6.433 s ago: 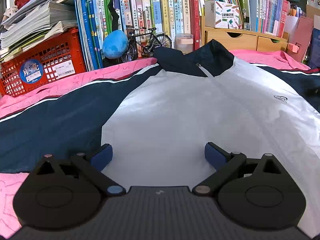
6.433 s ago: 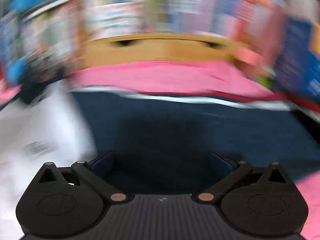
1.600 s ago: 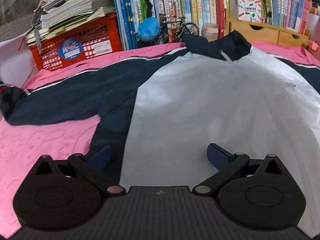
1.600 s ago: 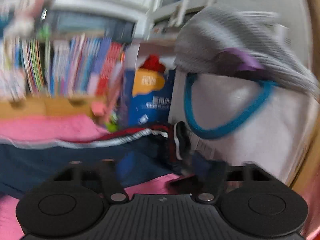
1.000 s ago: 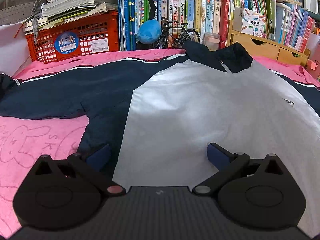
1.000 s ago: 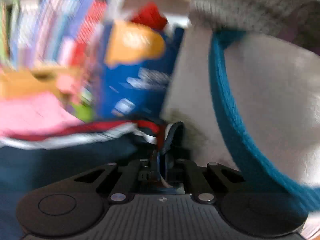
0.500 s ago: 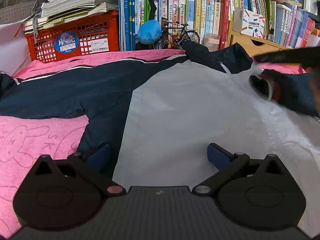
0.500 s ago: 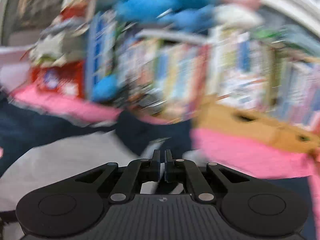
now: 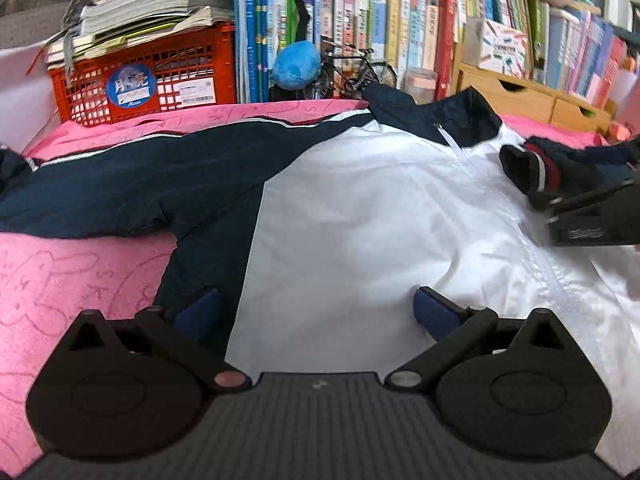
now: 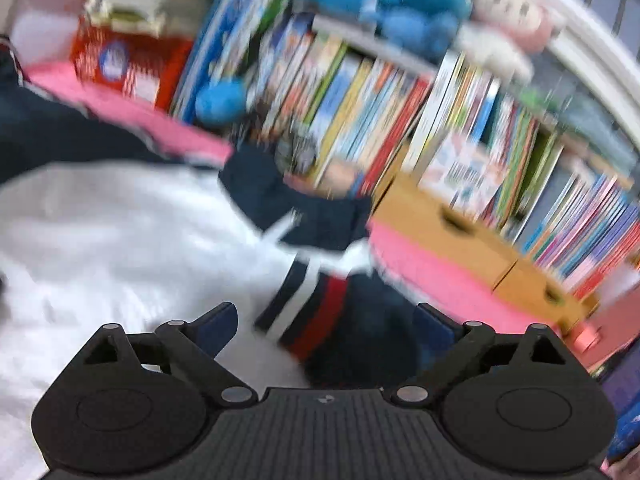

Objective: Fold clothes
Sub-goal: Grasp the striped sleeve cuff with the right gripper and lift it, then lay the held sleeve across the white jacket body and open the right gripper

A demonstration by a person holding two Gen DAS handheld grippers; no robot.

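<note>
A jacket with a white body and navy sleeves lies flat on a pink cover. My left gripper rests open over its lower hem, with nothing between the fingers. The right sleeve's cuff, navy with red and white stripes, lies folded over onto the white chest below the collar. My right gripper is just behind that cuff. Its jaws are opening, and the cuff lies loose between them, clear of the pads. The right gripper's body shows at the left wrist view's right edge.
Along the back stand a red crate of papers, a row of books, a blue plush ball, a model bicycle and a wooden drawer unit. The left sleeve stretches out to the left.
My right gripper swept left from the sleeve's far end, carrying the cuff onto the white chest, then let it go. The left gripper has stayed where it was, open.
</note>
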